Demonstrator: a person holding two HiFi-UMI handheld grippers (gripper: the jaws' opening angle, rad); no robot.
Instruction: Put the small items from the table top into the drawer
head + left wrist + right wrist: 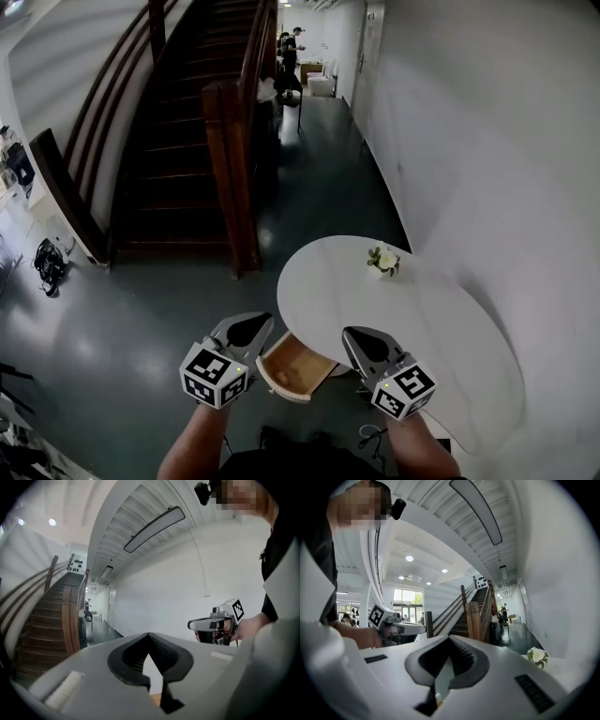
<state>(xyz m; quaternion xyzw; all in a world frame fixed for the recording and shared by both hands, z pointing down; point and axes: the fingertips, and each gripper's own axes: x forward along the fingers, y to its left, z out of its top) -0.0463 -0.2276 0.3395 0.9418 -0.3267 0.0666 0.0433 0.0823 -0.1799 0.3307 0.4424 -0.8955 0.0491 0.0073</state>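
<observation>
A small white flower decoration (382, 261) stands on the white half-round table (441, 328) near its far edge; it also shows in the right gripper view (536, 655). Under the table's near-left edge a wooden drawer (277, 384) is pulled out, and its inside looks bare. My left gripper (251, 323) hovers just left of the drawer, jaws shut with nothing in them (149, 635). My right gripper (359, 336) hovers over the table edge to the right of the drawer, also shut on nothing (450, 638). Each gripper appears in the other's view.
A white wall runs along the table's right side. A wooden staircase with a banister post (230, 178) rises to the left beyond dark floor. Cables (370, 436) lie on the floor by my feet. People (291, 56) stand far down the corridor.
</observation>
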